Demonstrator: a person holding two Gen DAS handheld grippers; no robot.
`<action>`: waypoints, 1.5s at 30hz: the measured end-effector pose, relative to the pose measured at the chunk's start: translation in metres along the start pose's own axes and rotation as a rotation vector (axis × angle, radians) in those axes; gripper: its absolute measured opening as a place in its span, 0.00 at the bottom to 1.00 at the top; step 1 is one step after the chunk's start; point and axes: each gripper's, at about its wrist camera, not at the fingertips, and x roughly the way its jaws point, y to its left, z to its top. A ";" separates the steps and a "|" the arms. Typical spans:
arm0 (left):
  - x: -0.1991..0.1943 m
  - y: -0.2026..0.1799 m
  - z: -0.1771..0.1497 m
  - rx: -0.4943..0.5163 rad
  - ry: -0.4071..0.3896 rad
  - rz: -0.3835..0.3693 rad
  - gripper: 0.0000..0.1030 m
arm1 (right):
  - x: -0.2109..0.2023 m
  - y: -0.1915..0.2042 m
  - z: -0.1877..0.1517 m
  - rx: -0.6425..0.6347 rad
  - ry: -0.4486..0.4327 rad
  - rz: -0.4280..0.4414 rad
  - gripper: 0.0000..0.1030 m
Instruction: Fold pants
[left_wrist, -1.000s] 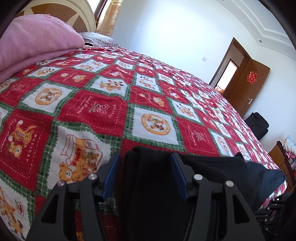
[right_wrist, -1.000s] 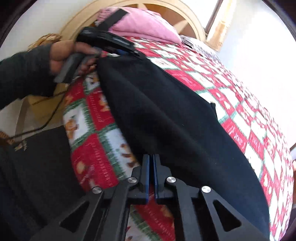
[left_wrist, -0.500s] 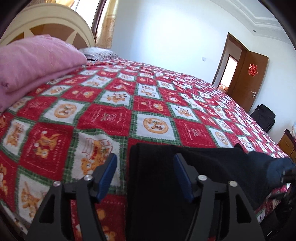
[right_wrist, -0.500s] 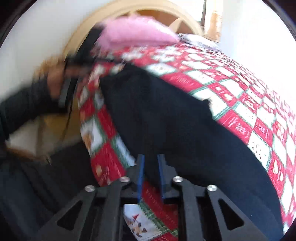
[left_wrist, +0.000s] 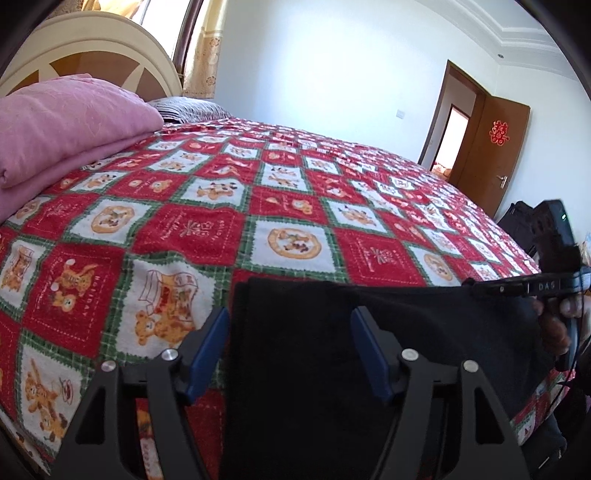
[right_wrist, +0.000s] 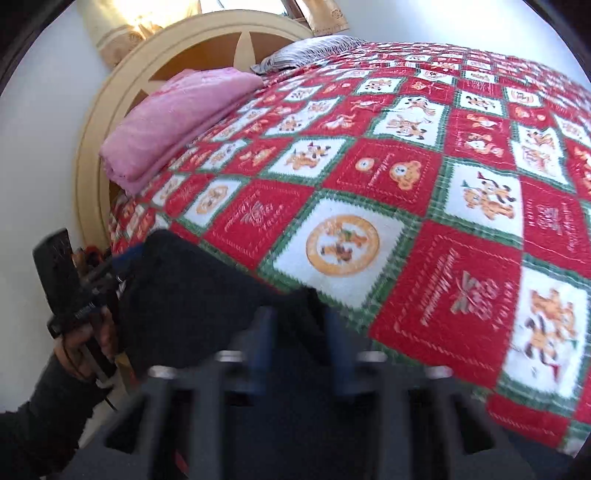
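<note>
The black pants (left_wrist: 443, 332) lie folded on the red checked bedspread (left_wrist: 295, 206) at the bed's near edge. My left gripper (left_wrist: 291, 347) stands open over their left corner: one blue pad is beside the folded edge, the other above the cloth, neither pressing. In the right wrist view, which is blurred, my right gripper (right_wrist: 297, 332) has its fingers apart and its jaws are closing, with a raised edge of the pants (right_wrist: 184, 288) between them. From the left wrist view the right gripper (left_wrist: 476, 288) sits at the pants' right corner. A hand (right_wrist: 85, 343) holds the left gripper (right_wrist: 122, 269).
A folded pink blanket (left_wrist: 66, 125) and a striped pillow (left_wrist: 188, 109) lie by the cream headboard (left_wrist: 92, 55). A brown door (left_wrist: 495, 147) stands open at the far right, with a black bag (left_wrist: 517, 221) on the floor near it.
The right gripper swung fast across the pants and rolled, and its fingers stand wider apart than before. The left gripper's fingers spread a little and shifted slightly along the pants' corner.
</note>
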 end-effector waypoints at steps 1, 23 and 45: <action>0.003 0.000 0.002 0.003 0.006 0.011 0.69 | -0.003 0.002 0.004 0.011 -0.022 0.024 0.04; 0.014 -0.001 -0.008 0.047 0.054 0.145 0.86 | -0.030 -0.016 -0.035 0.091 -0.080 -0.059 0.47; 0.004 -0.269 -0.043 0.454 0.172 -0.433 0.67 | -0.336 -0.139 -0.229 0.505 -0.448 -0.575 0.47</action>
